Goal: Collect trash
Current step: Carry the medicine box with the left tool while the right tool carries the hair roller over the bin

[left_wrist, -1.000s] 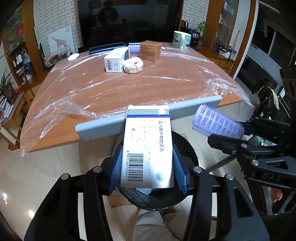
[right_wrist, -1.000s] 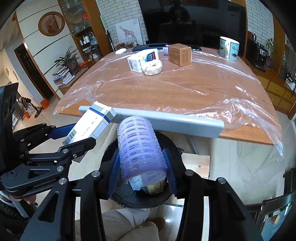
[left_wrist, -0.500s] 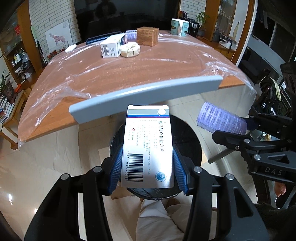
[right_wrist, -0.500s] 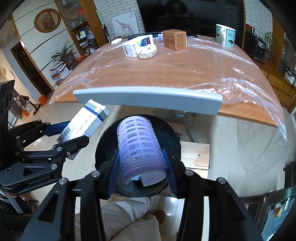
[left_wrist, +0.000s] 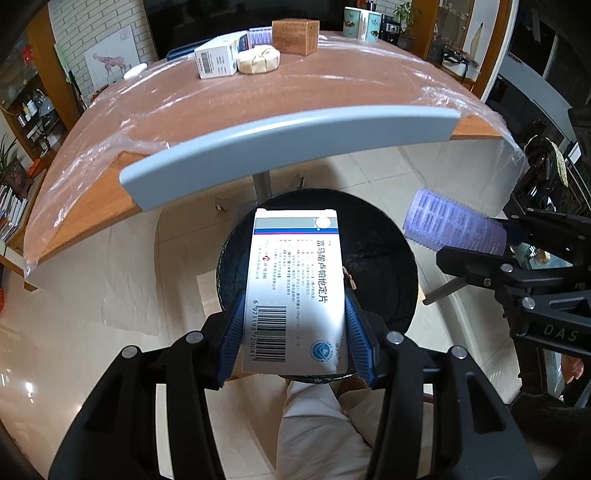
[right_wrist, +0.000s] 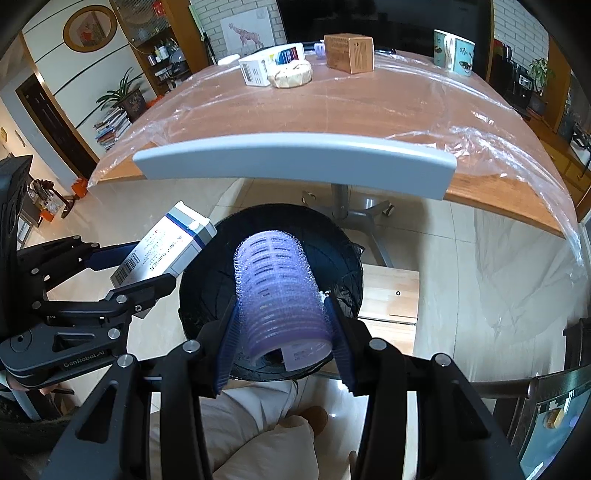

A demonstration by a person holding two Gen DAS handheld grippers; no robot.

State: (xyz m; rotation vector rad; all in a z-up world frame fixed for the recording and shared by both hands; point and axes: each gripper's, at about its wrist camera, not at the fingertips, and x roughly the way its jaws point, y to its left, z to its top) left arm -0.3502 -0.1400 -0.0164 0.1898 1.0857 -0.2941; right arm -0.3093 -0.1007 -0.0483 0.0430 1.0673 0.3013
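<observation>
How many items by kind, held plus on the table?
Boxes: 3 — held medicine box, white box, brown box
Hair rollers: 2 — held, on table
Round wrapped cake: 1
Mugs: 2
Total: 8

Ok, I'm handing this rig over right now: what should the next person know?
Left gripper: shut on the white medicine box, over the black bin.
Right gripper: shut on the purple hair roller, also over the bin.
Done: both pieces carried to the bin, neither released.
Left: drop both. On the table remain another medicine box, a paper-wrapped round cake and a brown box.
</observation>
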